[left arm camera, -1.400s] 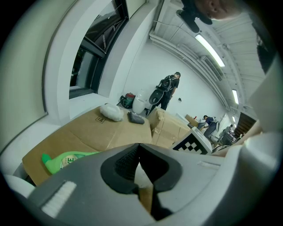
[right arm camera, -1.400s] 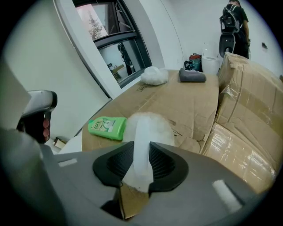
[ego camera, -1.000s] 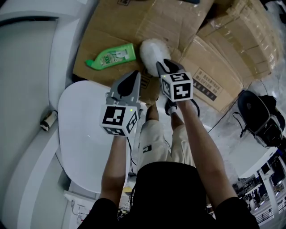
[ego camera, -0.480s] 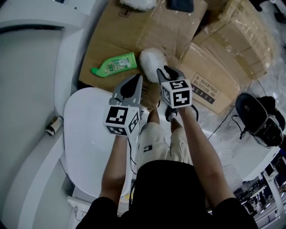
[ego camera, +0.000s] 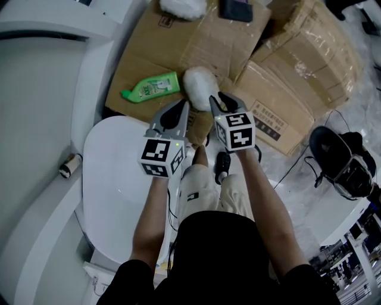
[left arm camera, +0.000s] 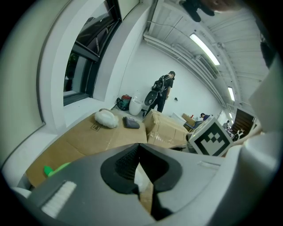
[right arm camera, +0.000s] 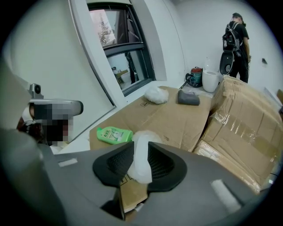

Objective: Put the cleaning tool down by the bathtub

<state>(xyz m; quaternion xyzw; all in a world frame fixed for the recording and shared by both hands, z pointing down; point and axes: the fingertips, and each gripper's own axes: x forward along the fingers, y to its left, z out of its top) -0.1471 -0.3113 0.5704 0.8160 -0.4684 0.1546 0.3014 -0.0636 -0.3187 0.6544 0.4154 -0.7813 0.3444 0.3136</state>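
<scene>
Cleaning tool (ego camera: 199, 83): upper centre of the head view, over the flattened cardboard (ego camera: 149, 47), right of the bathtub and just right of the green bottle. Long axis runs along the right gripper's jaws. Fluffy white head points away from the person, toward the top of the frame and slightly left. Can't tell if the head touches the cardboard.

Left to right in the head view:
- bathtub (ego camera: 36, 89): white, curved, fills the left edge. A white rounded panel (ego camera: 113, 179) sits beside it at lower left.
- green bottle (ego camera: 152, 88): lying flat on the cardboard, cap to the left.
- left gripper (ego camera: 181, 107): centre frame, just beside the right one. Left gripper view (left arm camera: 138, 148): jaw tips together, nothing between them.
- right gripper (ego camera: 215, 98): jaws clamped on the cleaning tool's white handle. Right gripper view (right arm camera: 140, 152): handle (right arm camera: 140, 161) stands upright between the pads, fluffy head just past the tips, bottle to its left.
- cardboard boxes (ego camera: 309, 65): stacked at upper right, taped.
- black bag (ego camera: 342, 155): on the floor at the right edge, well apart from the tool.

Top edge: a second white fluffy item (ego camera: 181, 6) and a dark item (ego camera: 238, 9) lie on the cardboard, well apart from the held tool.
</scene>
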